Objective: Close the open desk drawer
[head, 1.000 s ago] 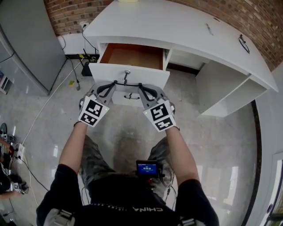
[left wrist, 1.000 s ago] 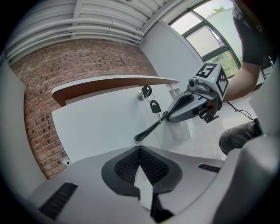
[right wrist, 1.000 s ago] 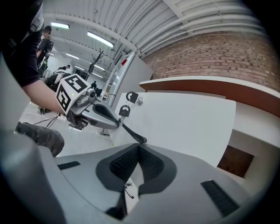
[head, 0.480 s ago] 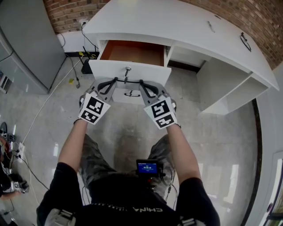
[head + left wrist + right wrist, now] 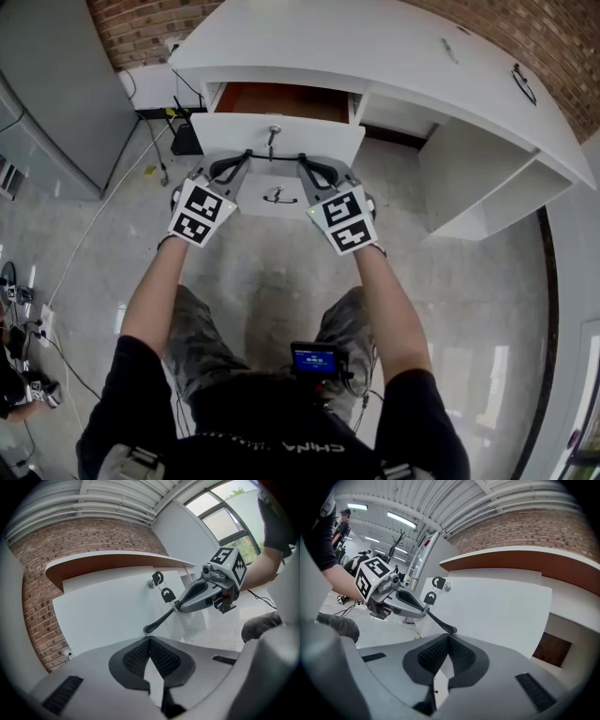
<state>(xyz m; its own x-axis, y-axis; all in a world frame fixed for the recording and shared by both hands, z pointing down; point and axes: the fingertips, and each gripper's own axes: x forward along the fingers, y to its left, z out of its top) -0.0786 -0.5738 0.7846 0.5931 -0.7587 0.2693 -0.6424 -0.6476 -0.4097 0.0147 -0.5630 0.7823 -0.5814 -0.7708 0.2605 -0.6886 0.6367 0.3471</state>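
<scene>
So the drawer (image 5: pixel 319 141) is only partly out from under the white desk (image 5: pixel 375 47), with a strip of brown inside showing between its front panel and the desk's near edge. The left gripper (image 5: pixel 247 154) and right gripper (image 5: pixel 301 157) both have their jaws pinched together with nothing in them. Their tips sit side by side at the drawer front, just below the key (image 5: pixel 273 134) hanging in the lock. The left gripper is left of the key and the right one is right of it. There's open floor (image 5: pixel 262 281) on the near side, and the kneehole is off to the right.
</scene>
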